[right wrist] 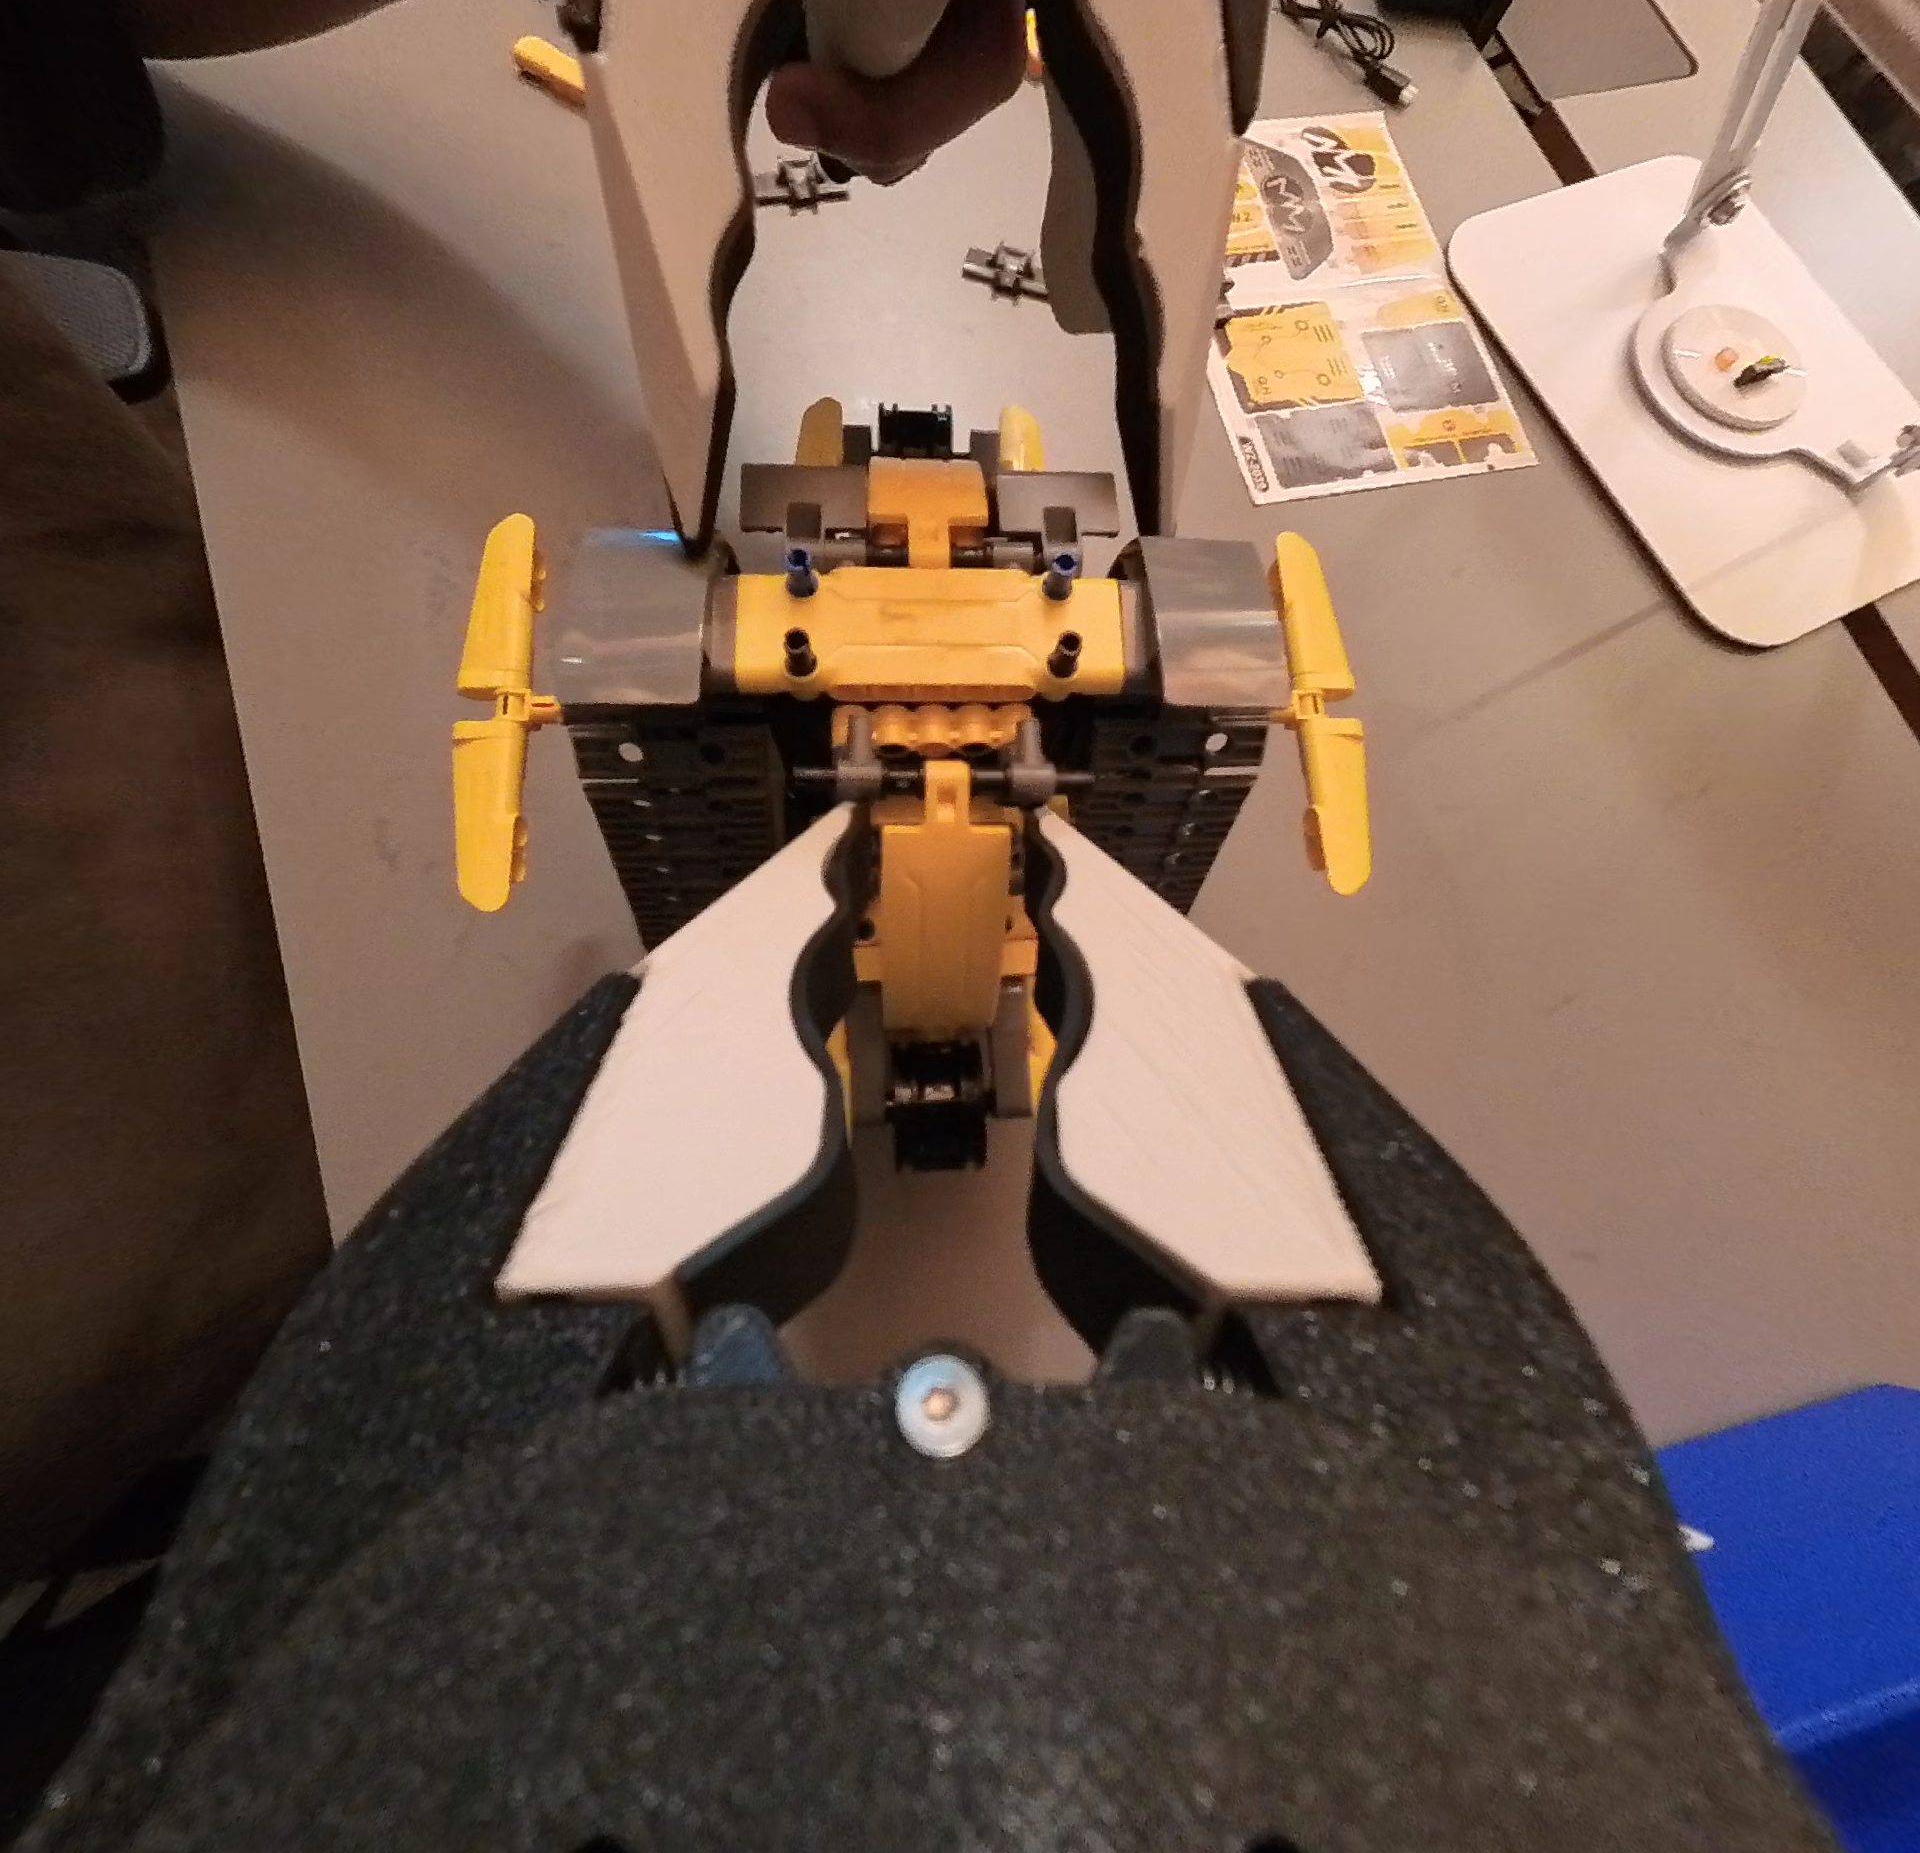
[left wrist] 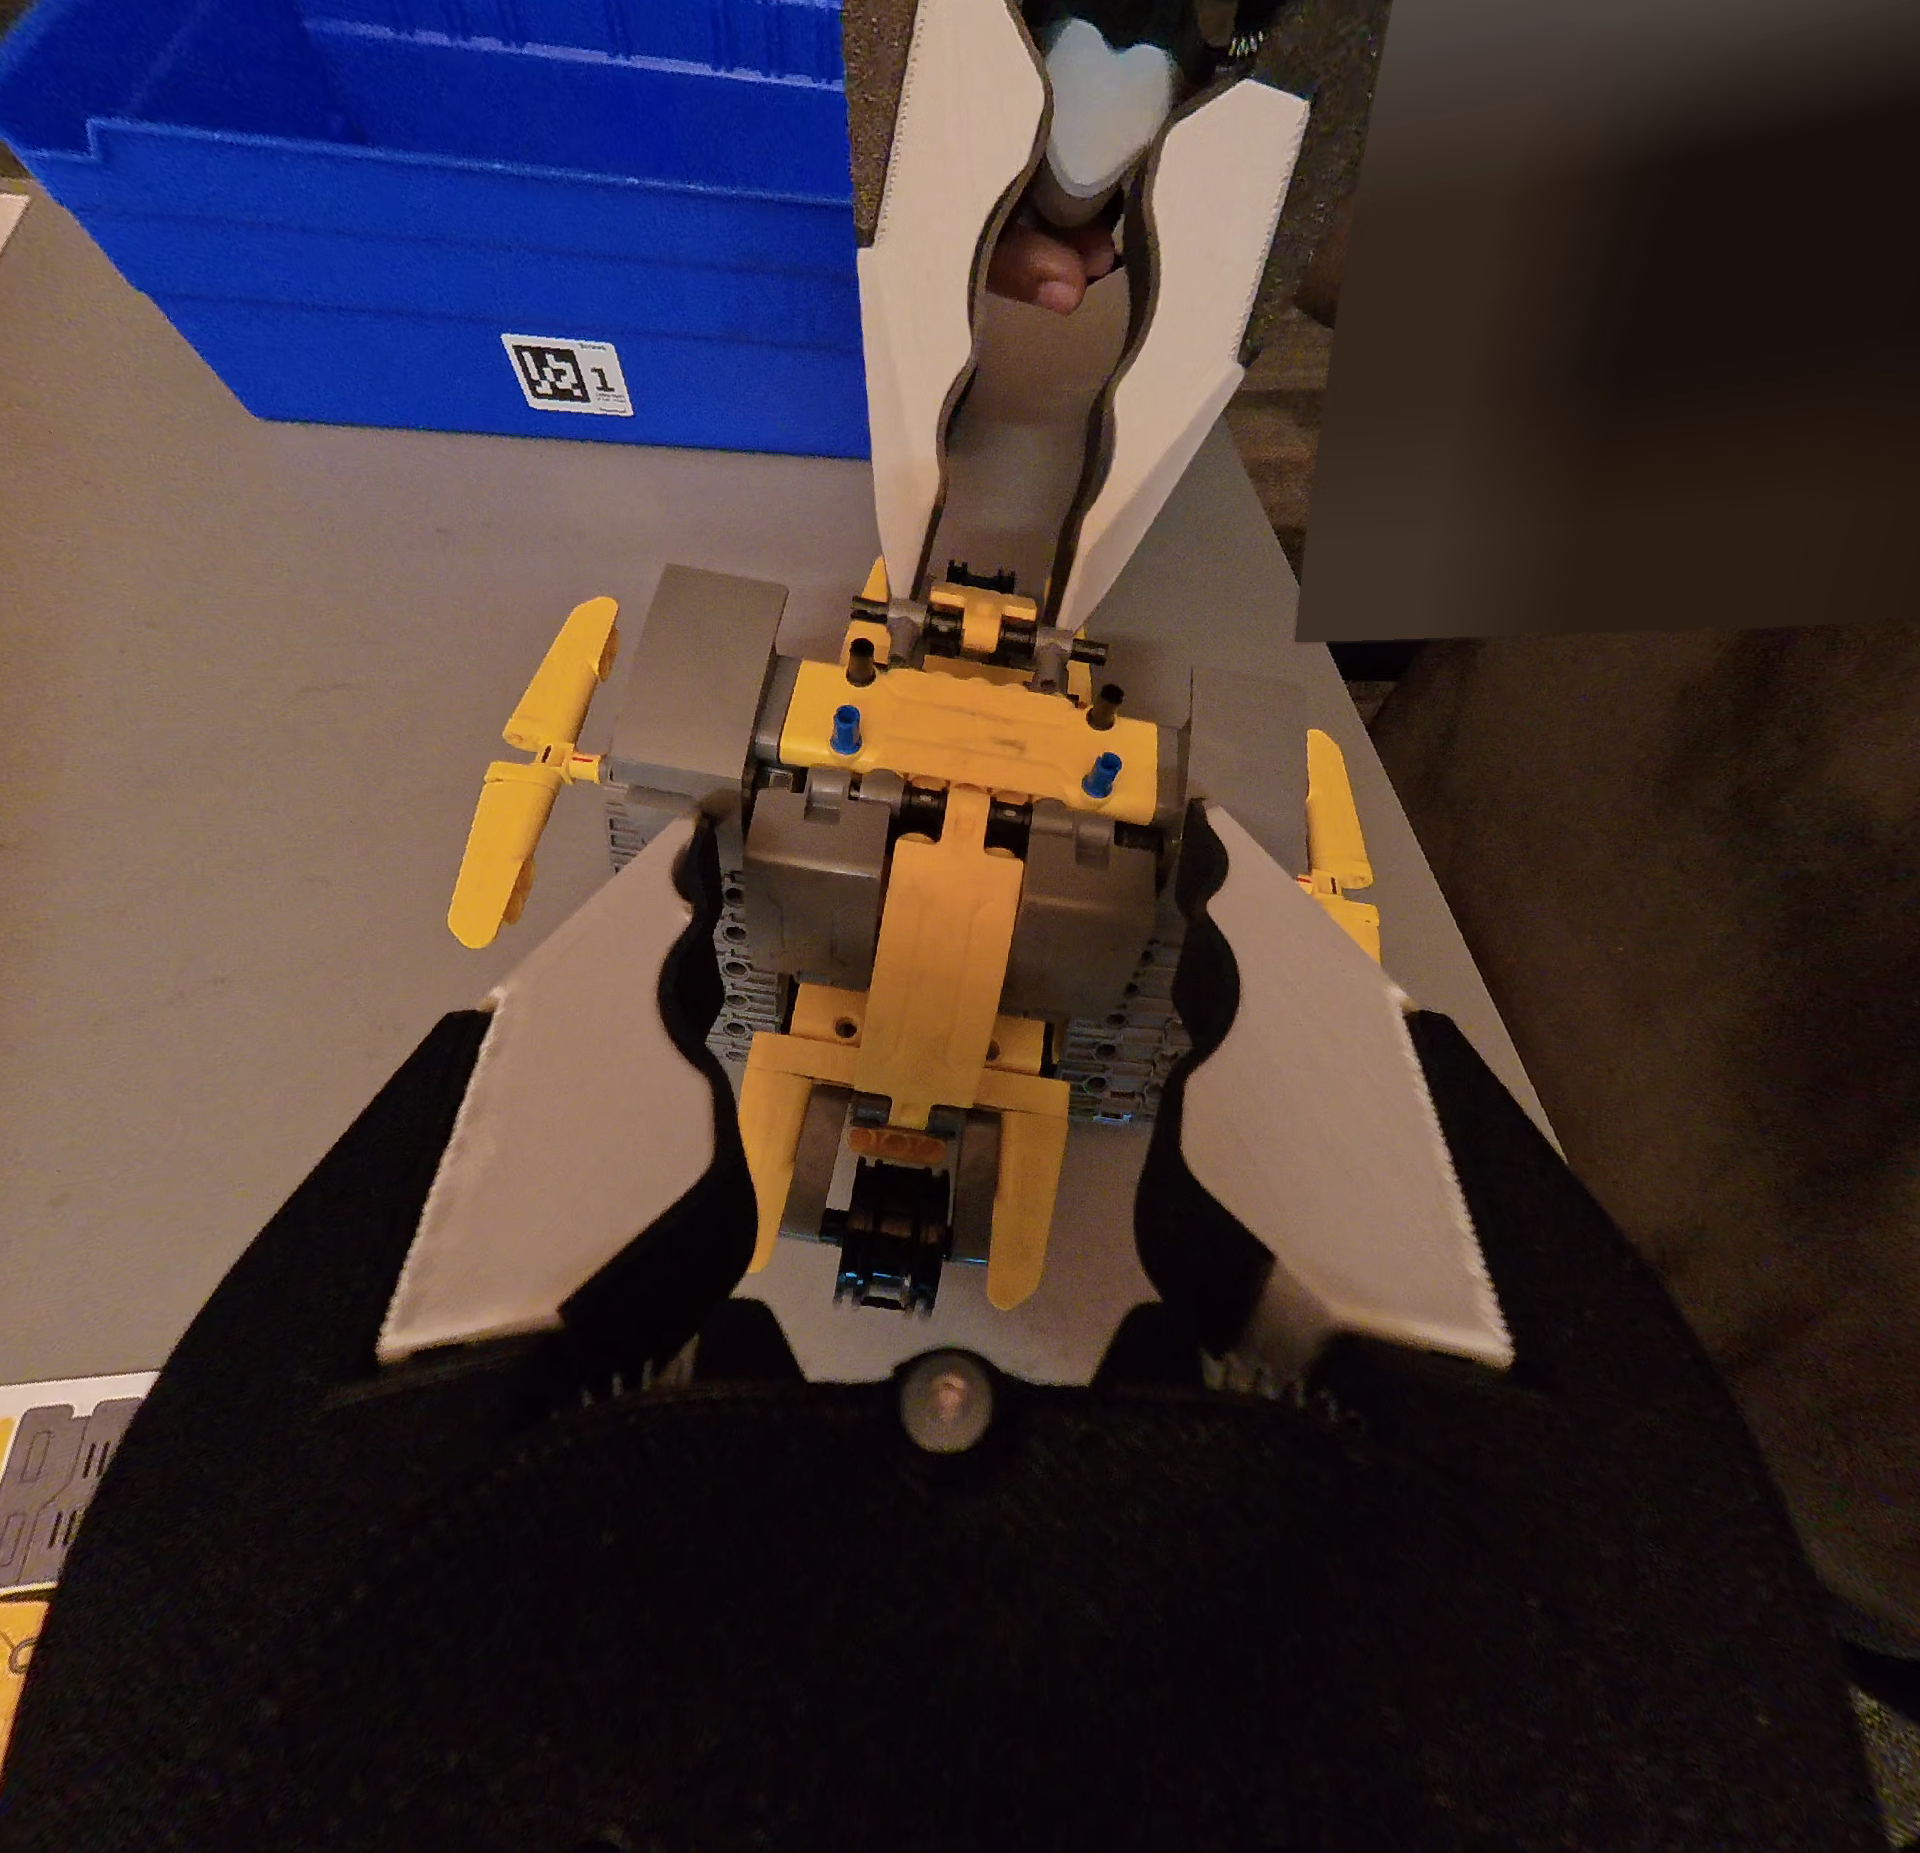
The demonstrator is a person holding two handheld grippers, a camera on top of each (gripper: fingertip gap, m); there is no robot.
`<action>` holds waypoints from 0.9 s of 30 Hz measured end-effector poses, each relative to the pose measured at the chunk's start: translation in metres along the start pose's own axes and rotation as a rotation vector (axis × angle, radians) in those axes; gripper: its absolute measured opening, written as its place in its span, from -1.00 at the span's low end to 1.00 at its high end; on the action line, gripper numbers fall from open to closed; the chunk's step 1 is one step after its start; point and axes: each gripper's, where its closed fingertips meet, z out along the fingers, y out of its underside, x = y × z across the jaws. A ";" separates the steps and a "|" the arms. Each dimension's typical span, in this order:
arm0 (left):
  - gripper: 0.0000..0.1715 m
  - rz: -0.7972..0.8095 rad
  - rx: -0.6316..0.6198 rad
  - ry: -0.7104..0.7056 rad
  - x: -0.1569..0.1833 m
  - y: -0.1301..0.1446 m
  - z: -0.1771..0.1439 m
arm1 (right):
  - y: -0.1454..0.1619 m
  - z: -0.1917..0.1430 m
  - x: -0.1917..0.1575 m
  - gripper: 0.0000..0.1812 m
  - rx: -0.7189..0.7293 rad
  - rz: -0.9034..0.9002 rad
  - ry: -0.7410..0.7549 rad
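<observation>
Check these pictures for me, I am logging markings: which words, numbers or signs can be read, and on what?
I do not copy out writing; these things bear it:
White sticker on the front of the blue bin: a black square code pattern, a large digit and tiny print.
Yellow and grey sticker sheet lying flat beside the brick model: short codes and graphics, mostly too small to read.
Brick model: no writing that I can make out.

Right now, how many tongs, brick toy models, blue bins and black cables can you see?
Tongs, left tongs and right tongs: 2
Brick toy model: 1
Blue bin: 1
Black cable: 1
Total: 5
</observation>
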 end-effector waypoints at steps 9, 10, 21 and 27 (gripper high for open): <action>0.00 0.000 0.000 -0.002 0.000 -0.001 0.001 | -0.005 -0.001 -0.001 -0.68 0.060 -0.009 0.000; 0.00 0.000 0.000 -0.002 0.000 -0.001 0.001 | -0.005 -0.001 -0.001 -0.69 0.063 -0.008 -0.002; 0.00 -0.002 0.008 0.003 0.000 -0.001 0.002 | -0.007 -0.003 -0.001 -0.74 0.098 -0.030 -0.002; 0.00 -0.005 0.012 0.010 0.000 -0.001 0.002 | -0.006 -0.002 -0.001 -0.74 0.098 -0.040 -0.053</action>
